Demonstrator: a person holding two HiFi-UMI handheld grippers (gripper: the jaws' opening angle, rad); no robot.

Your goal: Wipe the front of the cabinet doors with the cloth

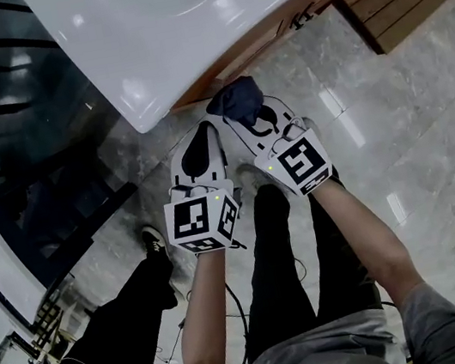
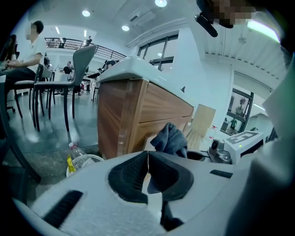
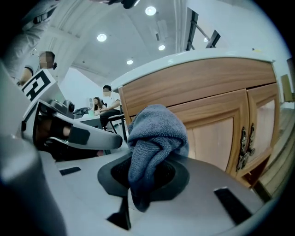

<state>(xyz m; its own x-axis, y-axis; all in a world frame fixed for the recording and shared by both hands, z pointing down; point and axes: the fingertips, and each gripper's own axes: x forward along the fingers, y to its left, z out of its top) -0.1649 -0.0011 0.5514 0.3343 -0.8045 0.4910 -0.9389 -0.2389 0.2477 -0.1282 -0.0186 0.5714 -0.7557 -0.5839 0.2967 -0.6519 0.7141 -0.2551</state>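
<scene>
Square black-and-white markers are borne on both cubes [image 1: 202,220]. One grey cloth [image 3: 156,133] is clamped, bunched, in the right gripper [image 3: 146,179], and is held near the cabinet [image 3: 193,92] but apart from it. The left gripper [image 2: 147,162] is closed on nothing, its jaws pressed together. Two doors [image 3: 216,133] and two handles [image 3: 246,143] are seen under a white top [image 1: 181,19]. A bottle [image 2: 75,148] and a basket [image 2: 87,160] are seen beside the cabinet, with chairs [image 2: 69,78] beyond.
</scene>
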